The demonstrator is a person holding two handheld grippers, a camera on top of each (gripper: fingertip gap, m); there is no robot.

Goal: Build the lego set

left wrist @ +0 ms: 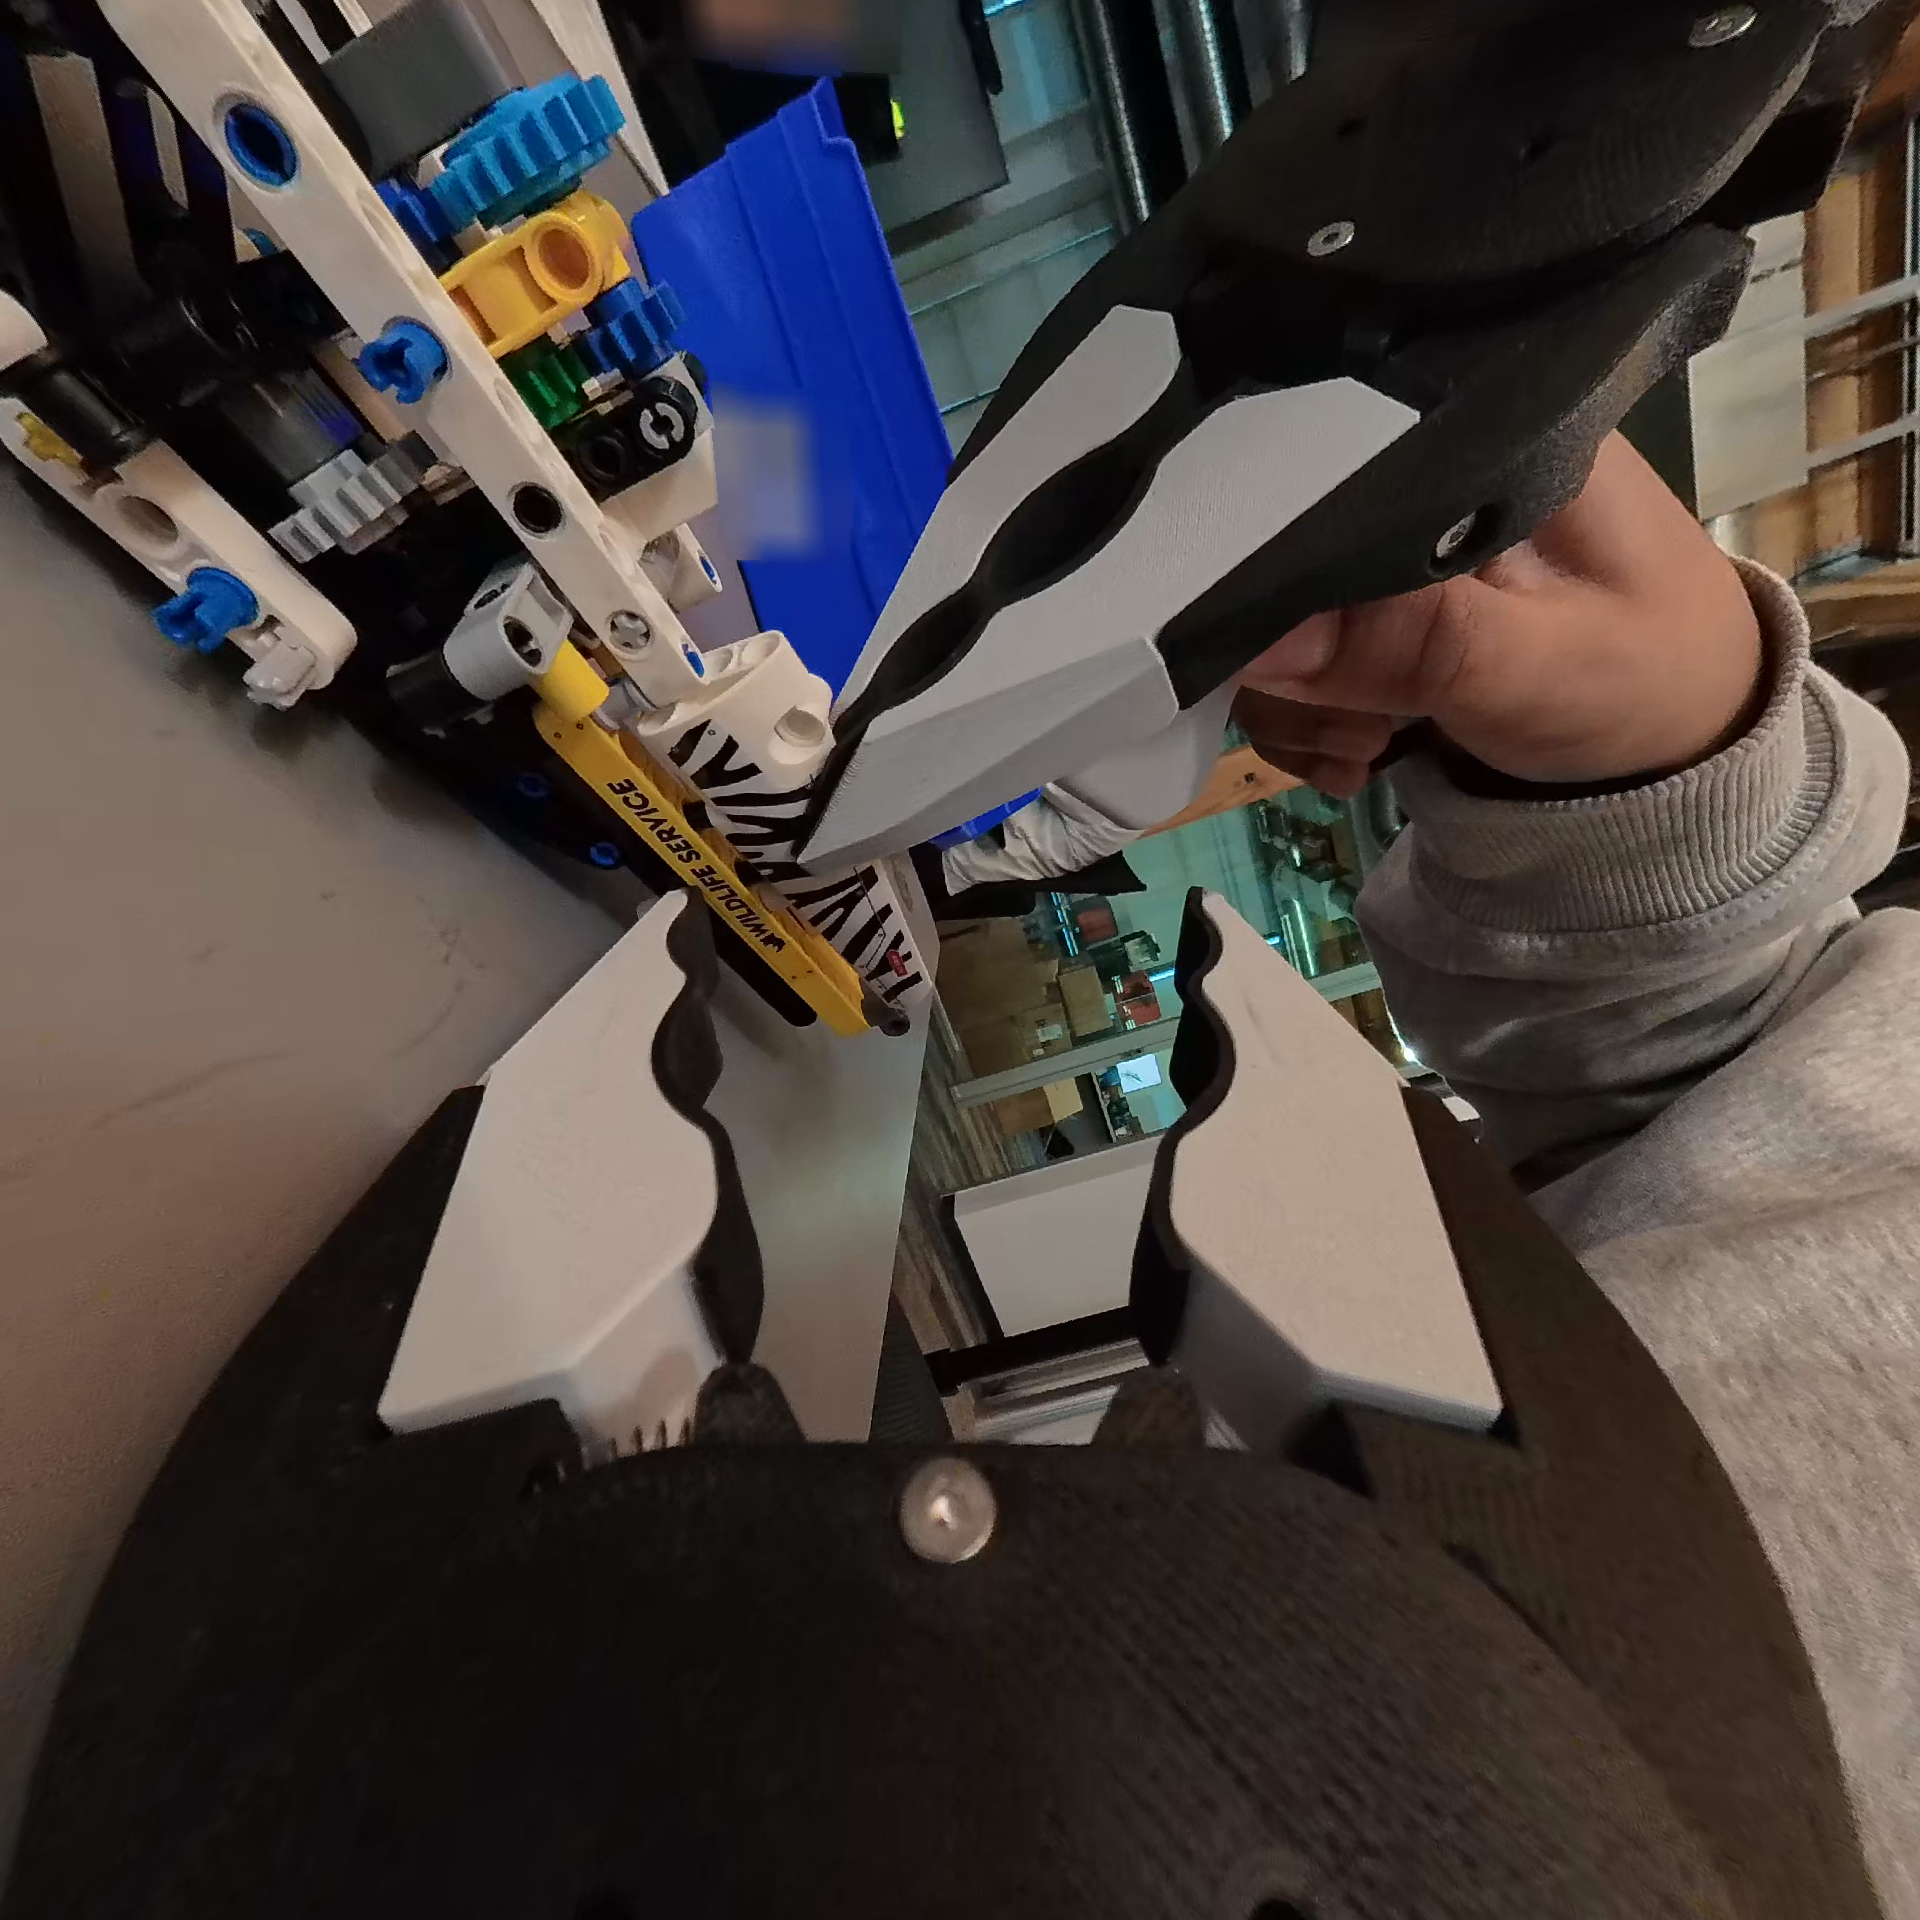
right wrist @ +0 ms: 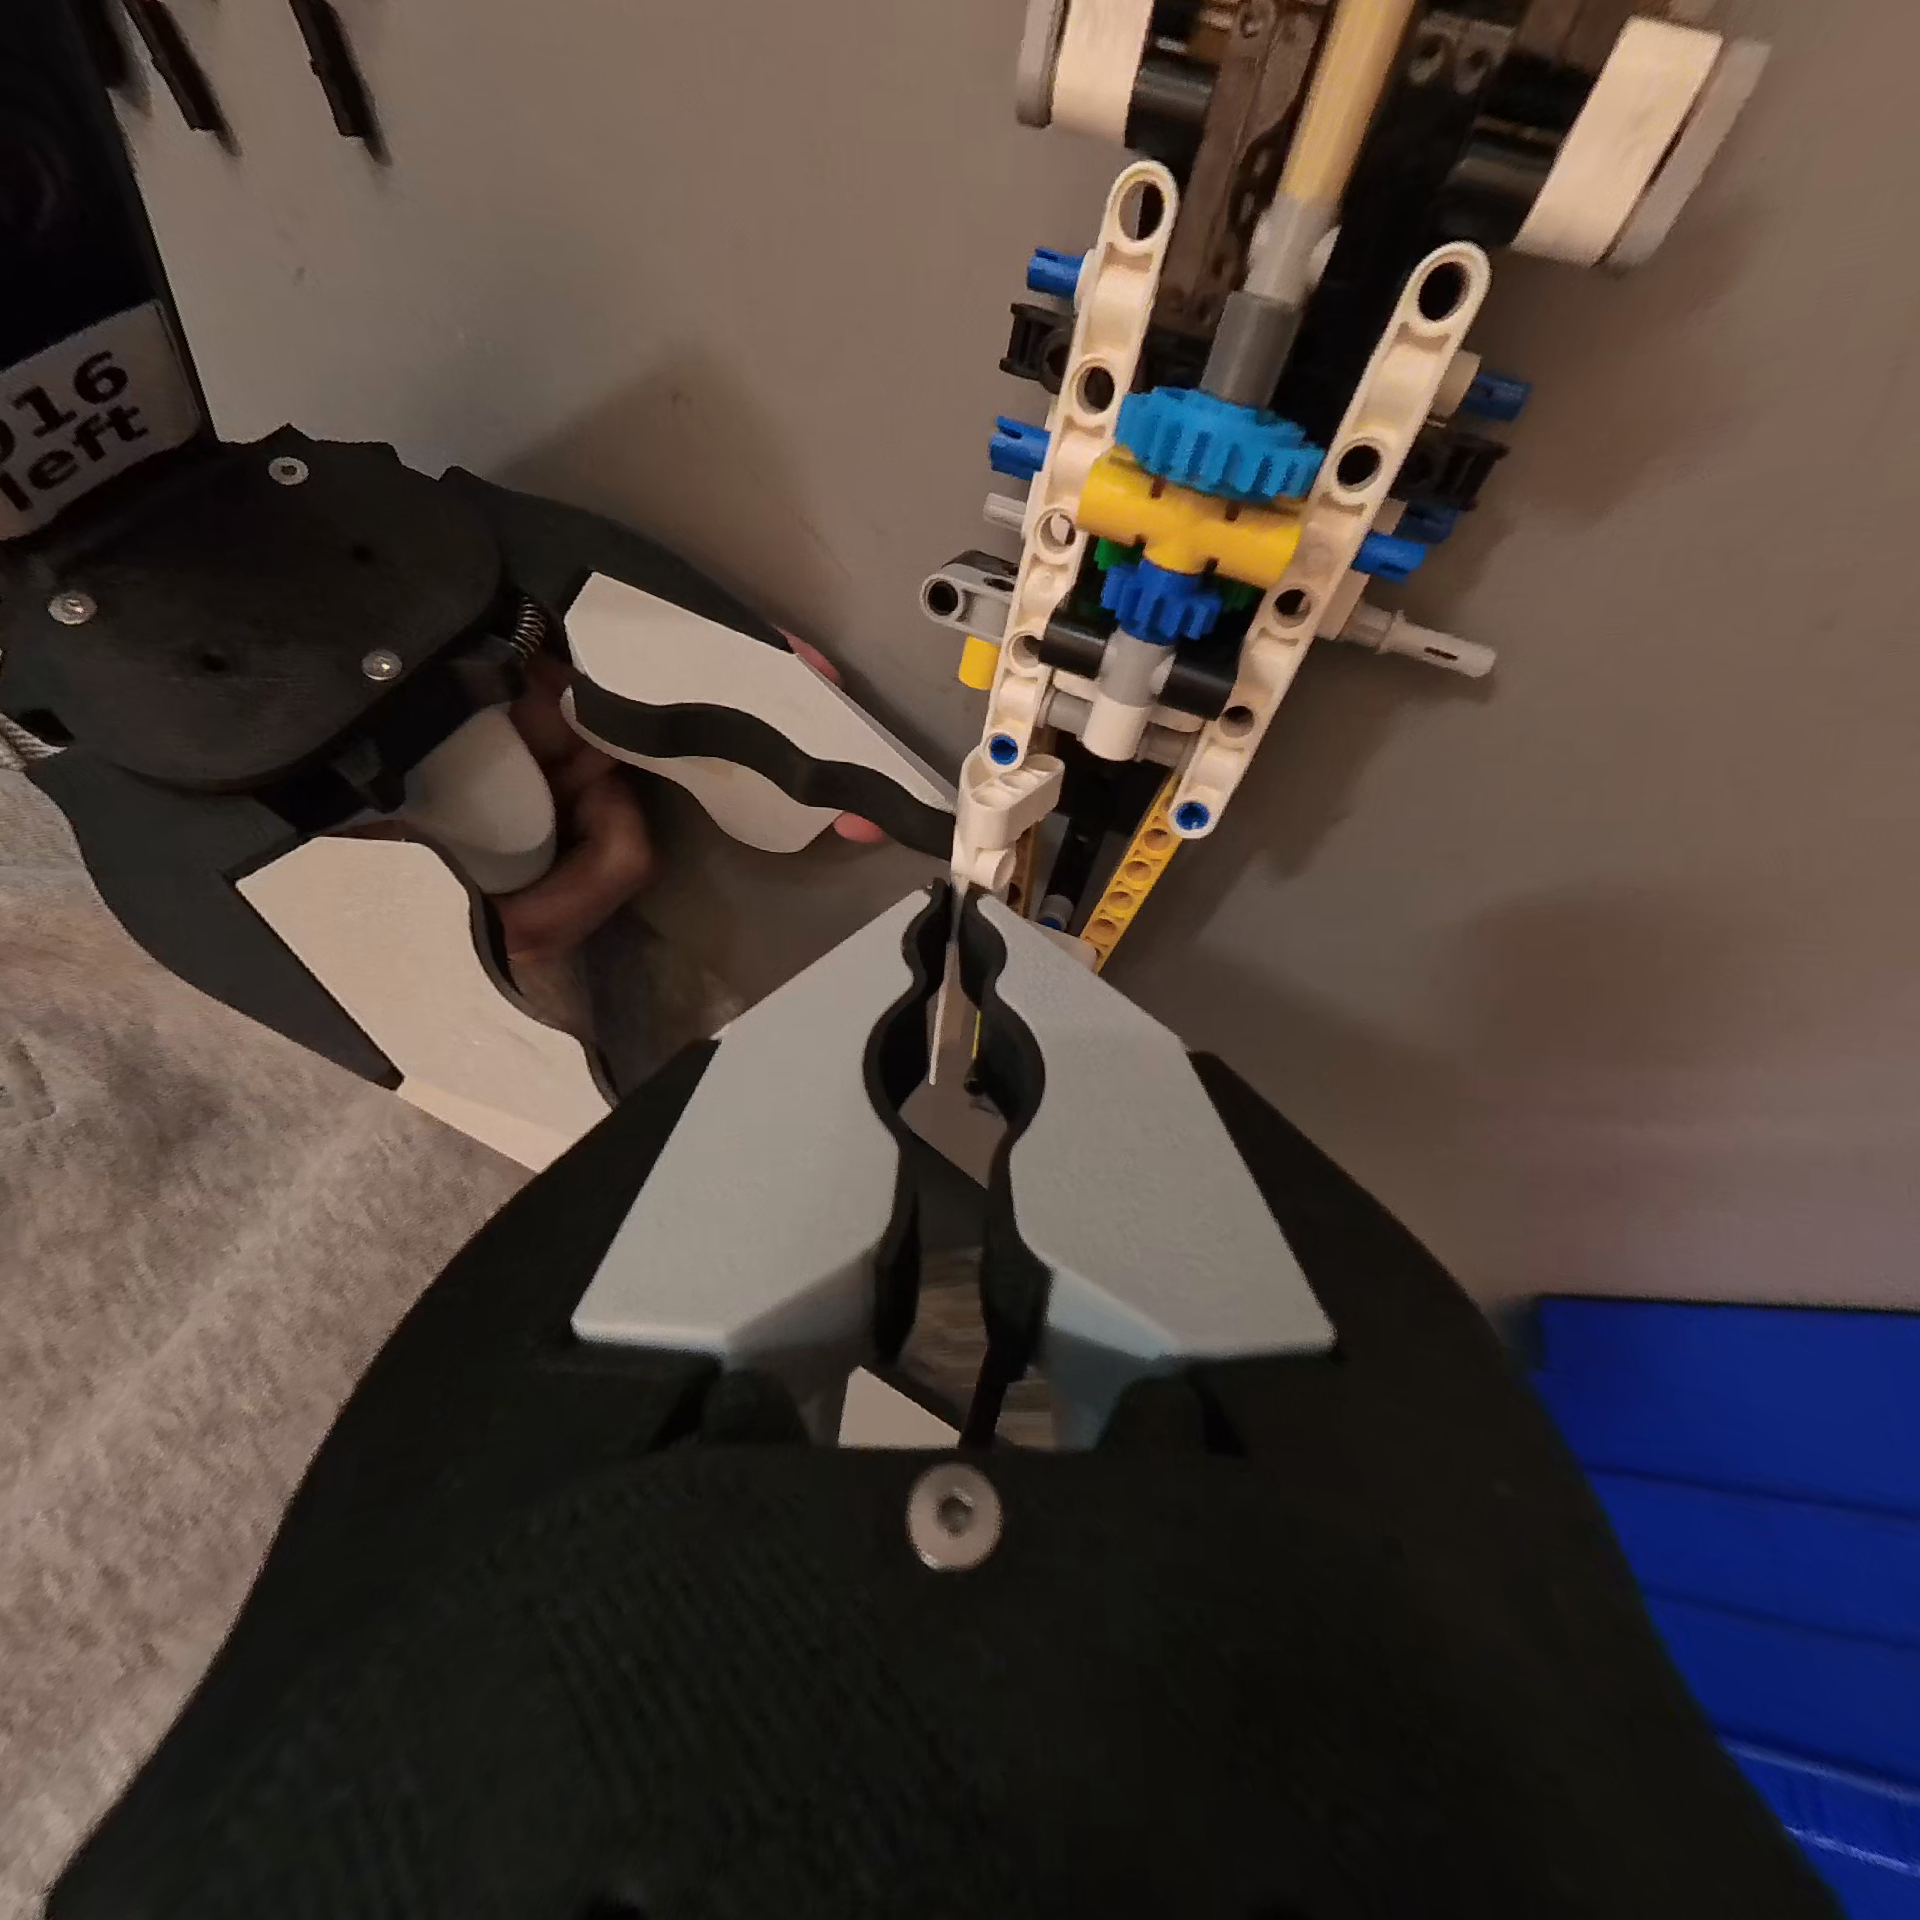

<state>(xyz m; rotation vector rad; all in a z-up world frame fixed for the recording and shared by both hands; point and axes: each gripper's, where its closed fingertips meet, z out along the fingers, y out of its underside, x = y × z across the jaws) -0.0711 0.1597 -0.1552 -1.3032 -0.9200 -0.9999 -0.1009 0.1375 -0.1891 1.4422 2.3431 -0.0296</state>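
On the grey table, a half-built lego model: gears and frame fitted; right gripper pinches its striped panel; left gripper spread, empty; bodywork apparently remains.

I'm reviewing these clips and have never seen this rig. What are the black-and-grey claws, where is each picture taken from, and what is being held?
No robot here: a person holds a hand-operated two-finger gripper in each hand, and each gripper carries a camera that looks out along its own fingers.

The left wrist view belongs to the left gripper. Its jaws stand open and hold nothing. The right gripper reaches in from the upper right, with the person's hand on its handle.

The right wrist view belongs to the right gripper. Its jaws are closed on a thin white striped panel at the near end of the lego model, beside a yellow beam.

The model, with white beams and blue gears, lies on a grey table. A blue bin stands near it.
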